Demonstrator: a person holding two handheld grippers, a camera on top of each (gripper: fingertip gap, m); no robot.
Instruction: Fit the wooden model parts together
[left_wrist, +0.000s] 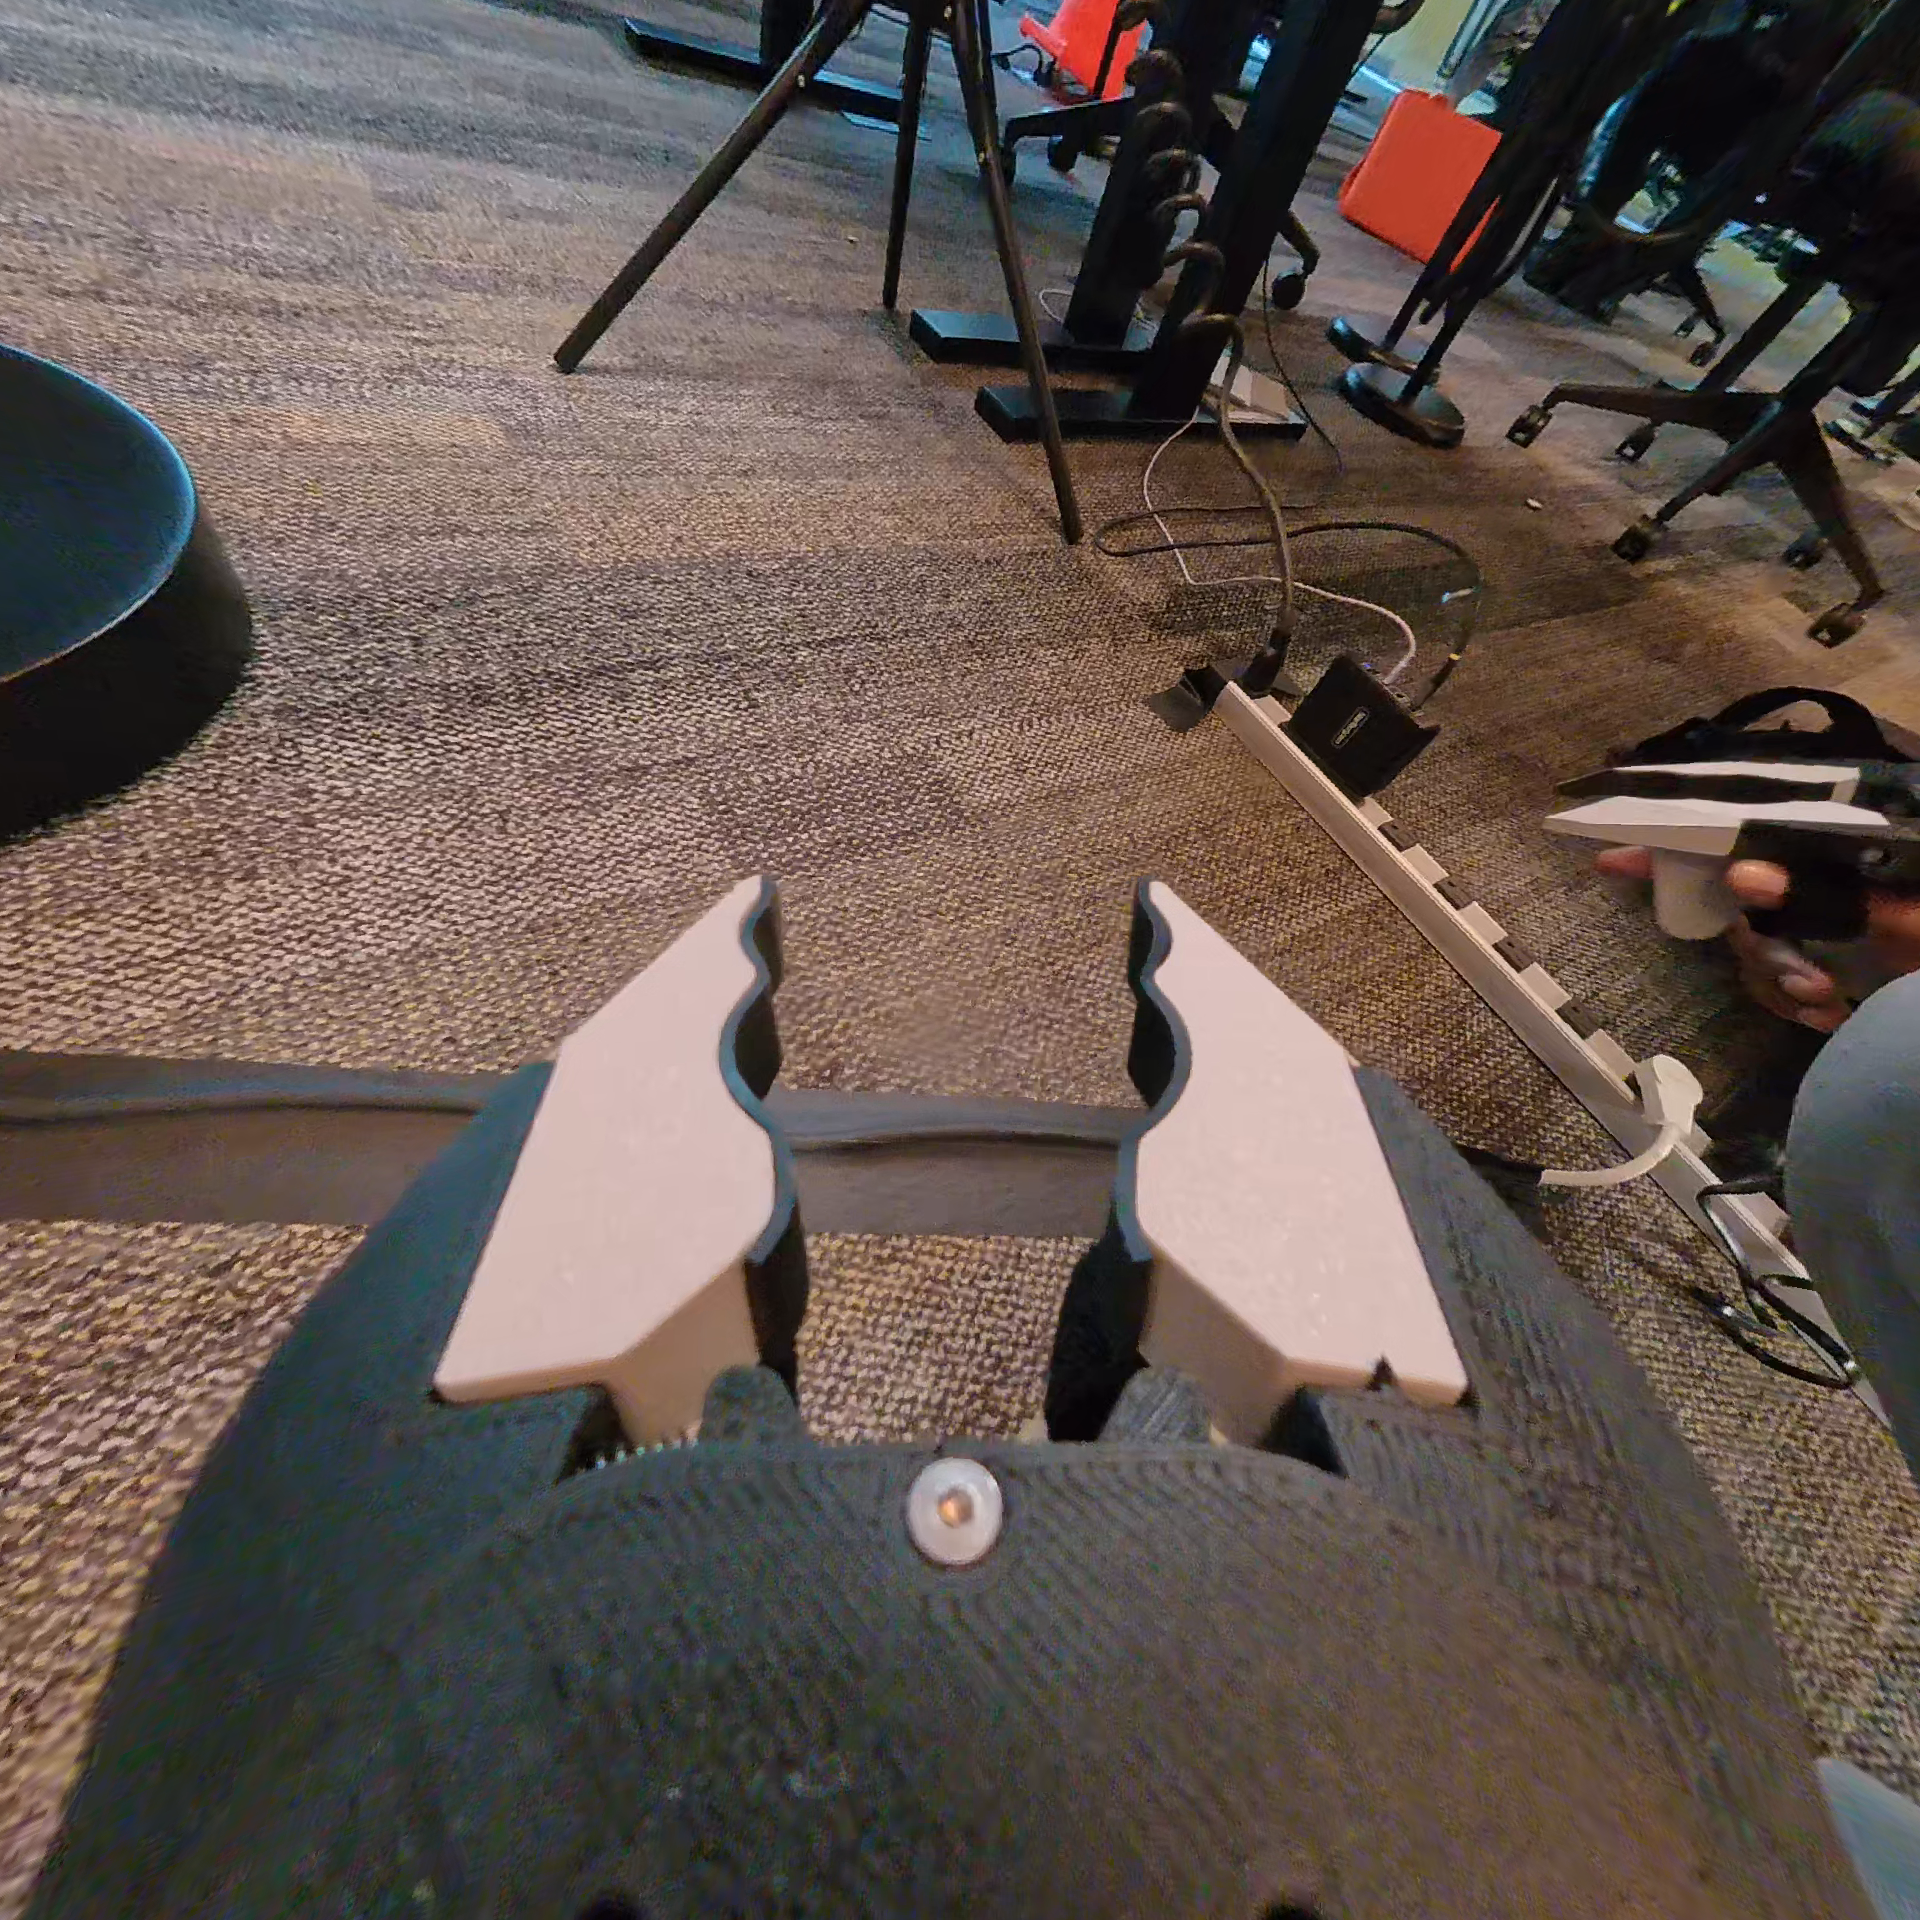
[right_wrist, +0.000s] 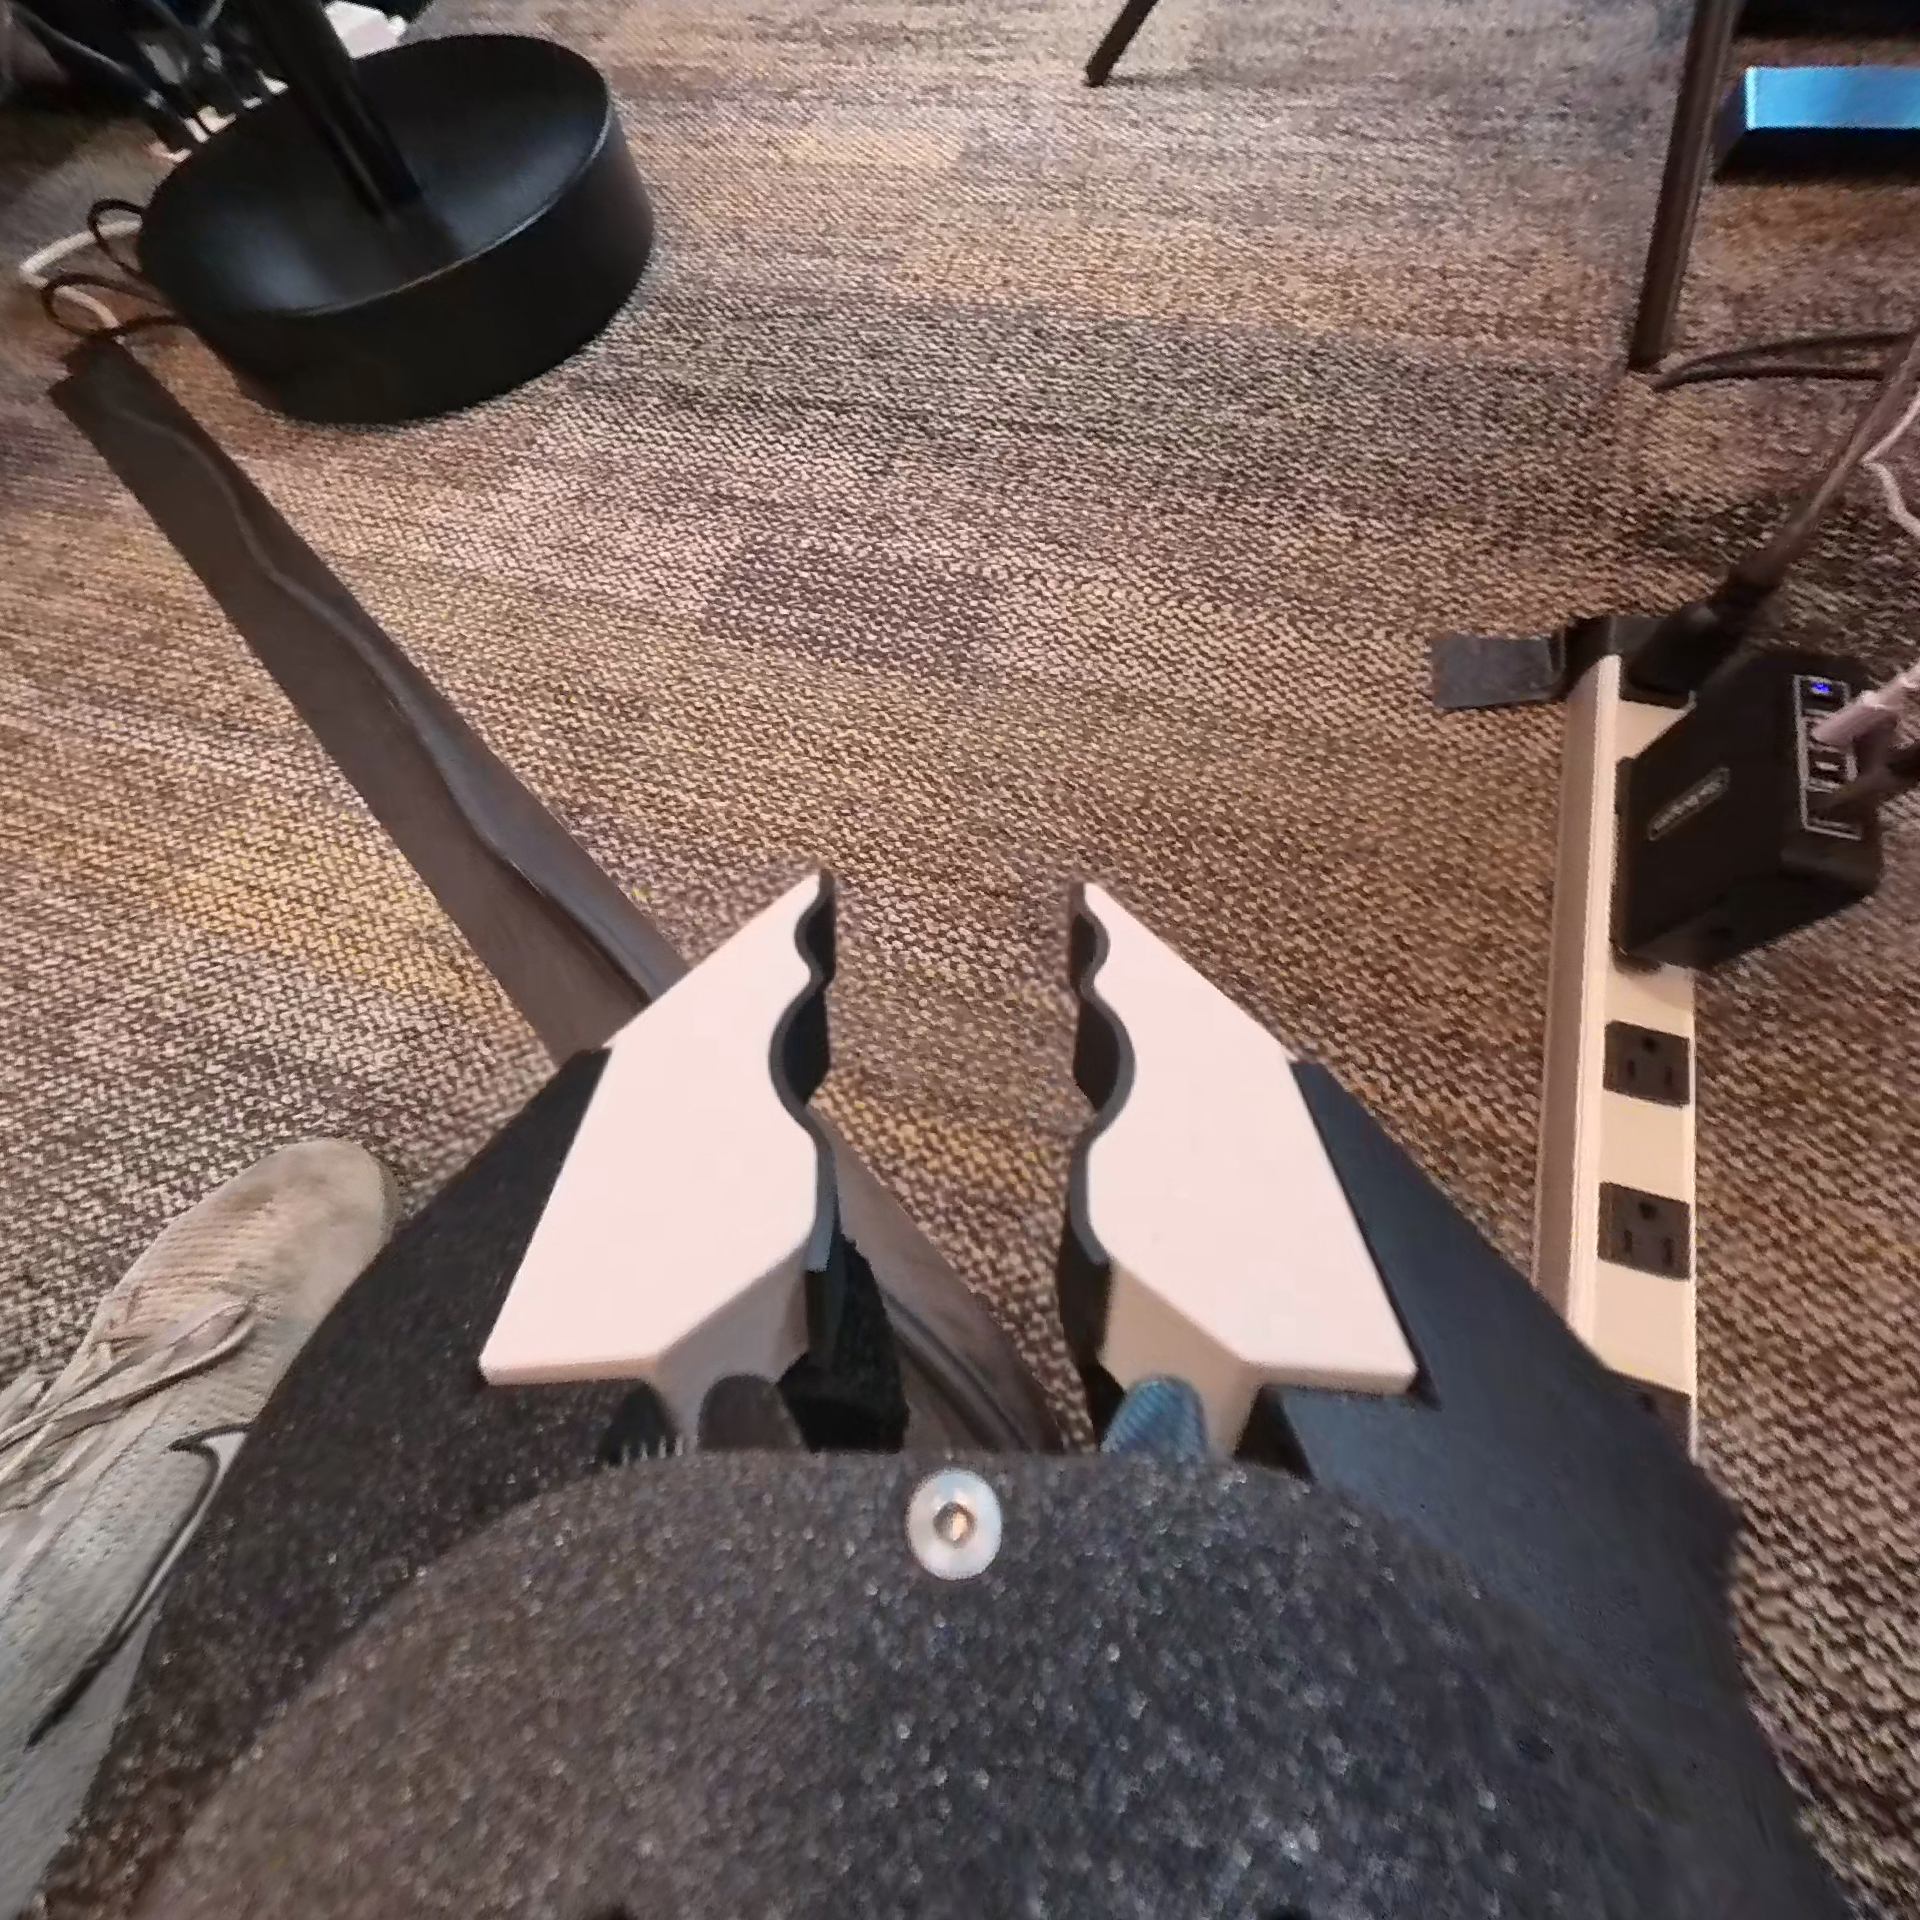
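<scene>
Speckled carpet (left_wrist: 644, 644), black tripod (left_wrist: 935, 208)

The carpet (right_wrist: 935, 468) is a mottled weave of beige, brown and grey, crossed by a dark grey cable cover (right_wrist: 343, 665). Each hand-held gripper, left (left_wrist: 954, 904) and right (right_wrist: 951, 904), has white fingers edged in black on a textured black body. The power strip (right_wrist: 1621, 1039) is white, its adapter (right_wrist: 1745, 821) black, the round base (right_wrist: 395, 208) black, the shoe (right_wrist: 135, 1382) pale grey, and a case (left_wrist: 1418, 171) orange.
</scene>
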